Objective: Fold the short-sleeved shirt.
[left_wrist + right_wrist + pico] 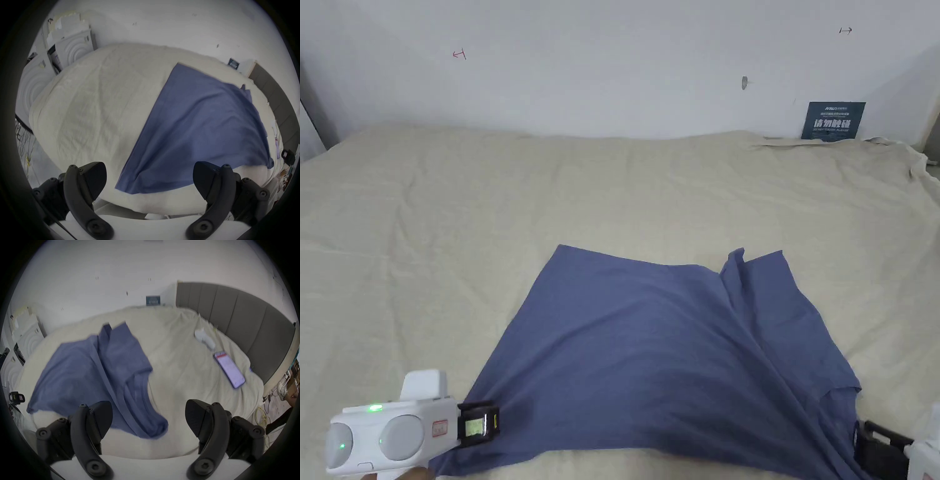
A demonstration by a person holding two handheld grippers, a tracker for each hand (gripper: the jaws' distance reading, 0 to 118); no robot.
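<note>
One blue shirt [669, 356] on the bed [612, 187], near edge, spread mostly flat but bunched in long creases on the right. Left gripper [149, 177] at the near left corner, jaws wide apart, holding nothing. Right gripper [148, 417] at the near right corner, jaws also wide open and empty, bunched cloth just beyond them. Probably about to grasp both near corners. Best to close each pair of jaws on one corner only, catch both layers, then pull outward to flatten the right creases before folding. Also on the bed, far right: one phone [229, 369], one white device [204, 338]. Two grippers in all.
</note>
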